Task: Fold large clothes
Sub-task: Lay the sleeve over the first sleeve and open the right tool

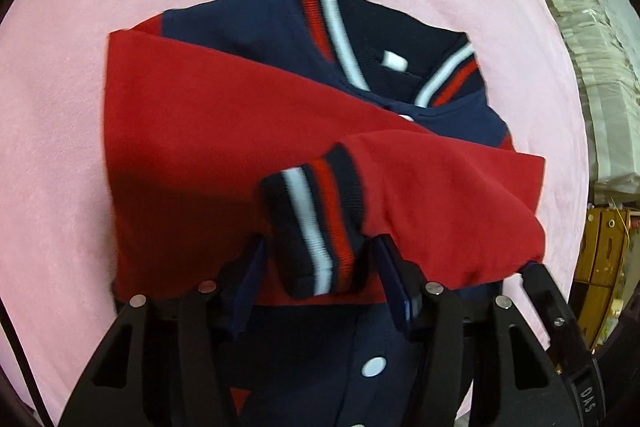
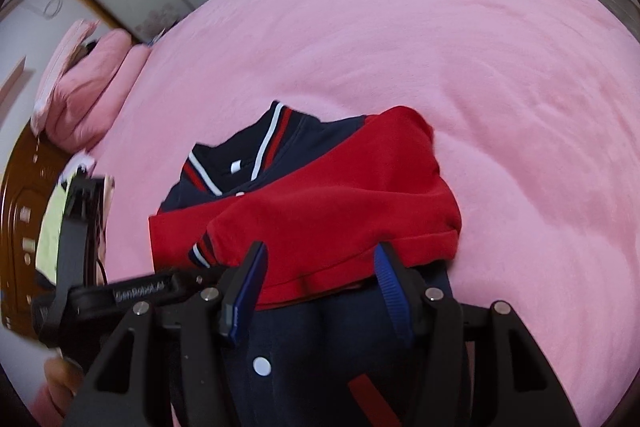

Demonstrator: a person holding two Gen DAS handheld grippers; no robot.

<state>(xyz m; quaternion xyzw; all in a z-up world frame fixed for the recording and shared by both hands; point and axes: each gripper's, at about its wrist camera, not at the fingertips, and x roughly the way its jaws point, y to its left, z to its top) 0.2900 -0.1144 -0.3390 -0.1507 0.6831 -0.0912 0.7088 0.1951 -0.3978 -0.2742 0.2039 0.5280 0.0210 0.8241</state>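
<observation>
A navy and red varsity jacket lies on the pink bed cover, collar away from me, with both red sleeves folded across its front. My left gripper is open just above the jacket; the striped cuff of the upper sleeve lies between its blue pads, not pinched. In the right wrist view the jacket lies the same way, and my right gripper is open over the lower edge of the red sleeve. The left gripper's body shows at the left there.
The pink cover spreads wide around the jacket. Pink pillows and a dark wooden headboard are at the left in the right wrist view. White fabric and a yellow wooden piece lie past the bed's right edge.
</observation>
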